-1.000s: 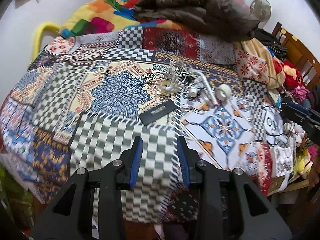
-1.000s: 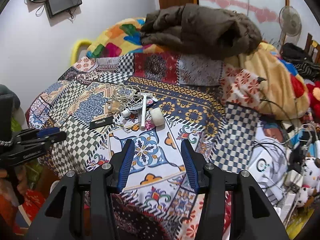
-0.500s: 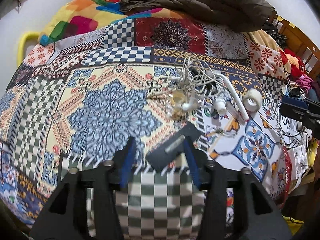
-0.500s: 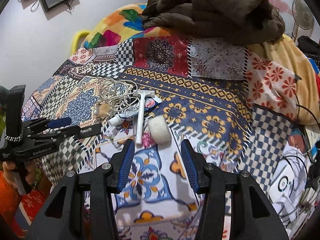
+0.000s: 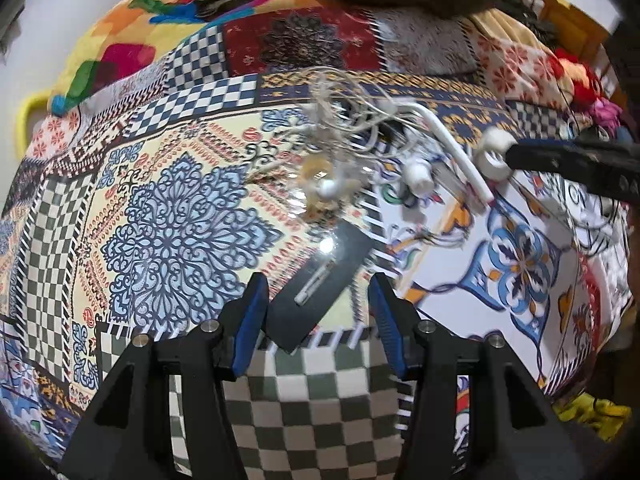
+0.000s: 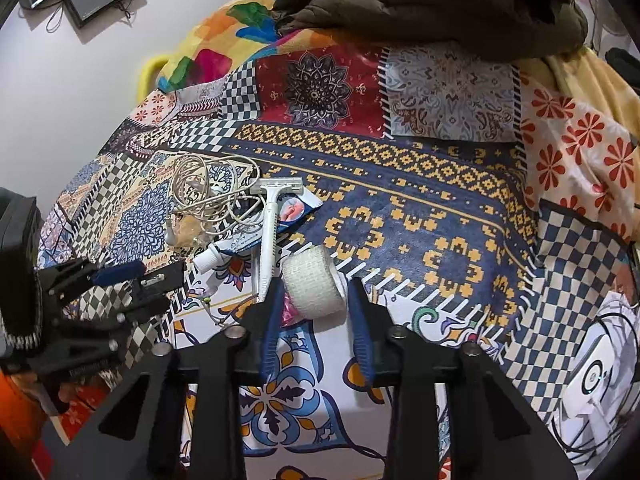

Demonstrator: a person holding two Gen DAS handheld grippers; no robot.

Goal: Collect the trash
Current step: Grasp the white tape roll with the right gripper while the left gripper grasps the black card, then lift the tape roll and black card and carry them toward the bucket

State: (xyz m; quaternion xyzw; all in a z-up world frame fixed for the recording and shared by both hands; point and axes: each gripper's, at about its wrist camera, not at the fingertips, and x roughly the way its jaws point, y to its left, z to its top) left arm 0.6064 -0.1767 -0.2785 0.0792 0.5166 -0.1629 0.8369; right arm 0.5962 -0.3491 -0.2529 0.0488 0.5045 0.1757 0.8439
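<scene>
Trash lies on a patchwork bedspread (image 5: pixel 168 208). My left gripper (image 5: pixel 318 286) is open, its jaws on either side of a flat black packet (image 5: pixel 320 280). My right gripper (image 6: pixel 314 292) is open around a white gauze roll (image 6: pixel 314 286), which also shows in the left wrist view (image 5: pixel 494 156). Beside the roll lie a white razor (image 6: pixel 269 224), a small white tube (image 6: pixel 218 254), a blue wrapper (image 6: pixel 294 210) and a tangle of white cable (image 6: pixel 208 192). The left gripper (image 6: pixel 150 290) also shows in the right wrist view with the packet (image 6: pixel 160 278) between its jaws.
A brown jacket (image 6: pixel 440 0) and a bright multicoloured pillow (image 6: pixel 224 44) lie at the head of the bed. A yellow blanket with red flowers (image 6: pixel 576 152) is at the right. A white device with cables (image 6: pixel 592 380) sits off the bed's right edge.
Both grippers have moved forward toward the bed. The black packet now sits between my left jaws and the gauze roll between my right jaws. Both stayed open.
</scene>
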